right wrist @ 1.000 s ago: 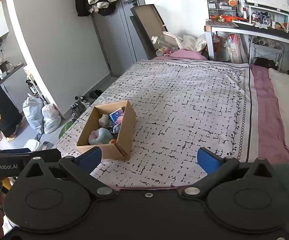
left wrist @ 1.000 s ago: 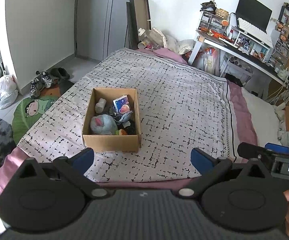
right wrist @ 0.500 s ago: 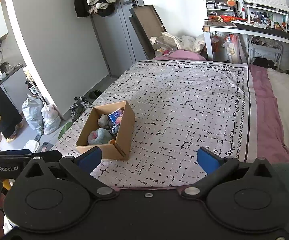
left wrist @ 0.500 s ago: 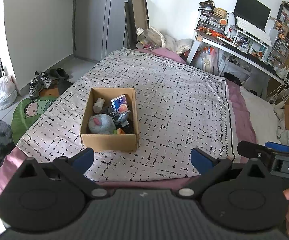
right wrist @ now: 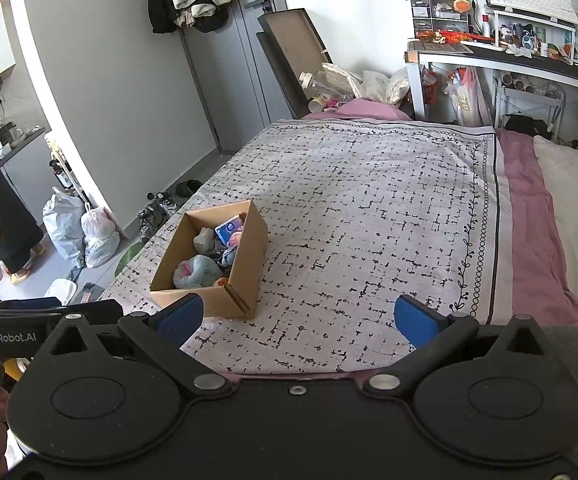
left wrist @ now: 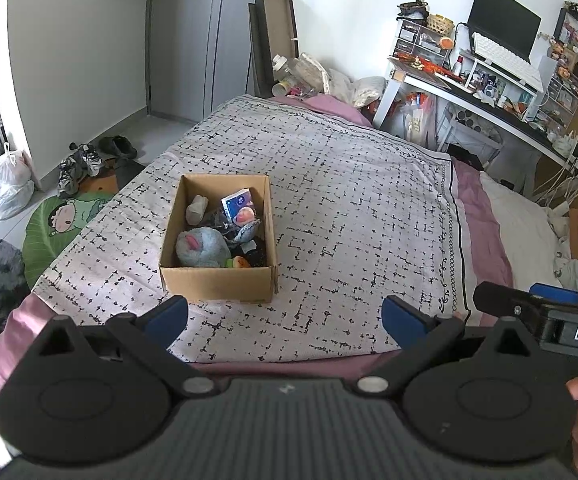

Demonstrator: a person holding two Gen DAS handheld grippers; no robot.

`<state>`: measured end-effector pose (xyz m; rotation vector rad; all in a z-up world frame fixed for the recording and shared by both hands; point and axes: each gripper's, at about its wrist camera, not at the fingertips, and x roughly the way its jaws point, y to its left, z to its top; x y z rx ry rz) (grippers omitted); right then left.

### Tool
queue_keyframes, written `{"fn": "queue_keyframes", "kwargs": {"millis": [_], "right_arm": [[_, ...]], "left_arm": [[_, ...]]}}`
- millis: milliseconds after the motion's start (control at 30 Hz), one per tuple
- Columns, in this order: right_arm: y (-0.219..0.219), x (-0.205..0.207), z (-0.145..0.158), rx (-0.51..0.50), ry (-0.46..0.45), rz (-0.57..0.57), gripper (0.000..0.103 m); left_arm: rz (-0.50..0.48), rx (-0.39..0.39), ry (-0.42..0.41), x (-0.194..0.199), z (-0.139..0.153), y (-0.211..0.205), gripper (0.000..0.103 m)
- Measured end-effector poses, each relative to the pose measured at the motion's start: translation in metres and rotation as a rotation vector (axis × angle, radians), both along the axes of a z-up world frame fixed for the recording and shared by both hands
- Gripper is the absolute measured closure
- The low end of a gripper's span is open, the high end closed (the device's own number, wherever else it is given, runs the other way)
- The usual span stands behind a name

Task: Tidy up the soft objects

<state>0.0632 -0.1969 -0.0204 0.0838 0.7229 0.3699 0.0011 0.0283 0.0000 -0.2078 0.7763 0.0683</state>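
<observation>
Since every soft thing in view already sits inside the box (left wrist: 217, 236) on the left part of the bed (left wrist: 361, 216), the sorting looks either finished or not yet begun; the pictures alone cannot settle which. Within the box lie a grey-blue plush (left wrist: 201, 247), a small grey toy (left wrist: 196, 209) and a tissue pack (left wrist: 238, 204), loosely piled. The blanket to the right of it carries nothing. Left tongs (left wrist: 285, 320) and right tongs (right wrist: 297, 320) both hang wide apart, holding nothing, well short of the box.
</observation>
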Motion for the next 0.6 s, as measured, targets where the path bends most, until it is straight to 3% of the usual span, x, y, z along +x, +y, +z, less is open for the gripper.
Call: {"fn": "queue_keyframes", "kwargs": {"millis": [600], "right_arm": [[0.0026,0.0000,-0.0057,-0.015,0.009,0.006,0.000]], "left_arm": [[0.004,0.019,-0.026,-0.0022,0.0031,-0.0049,0.001]]}}
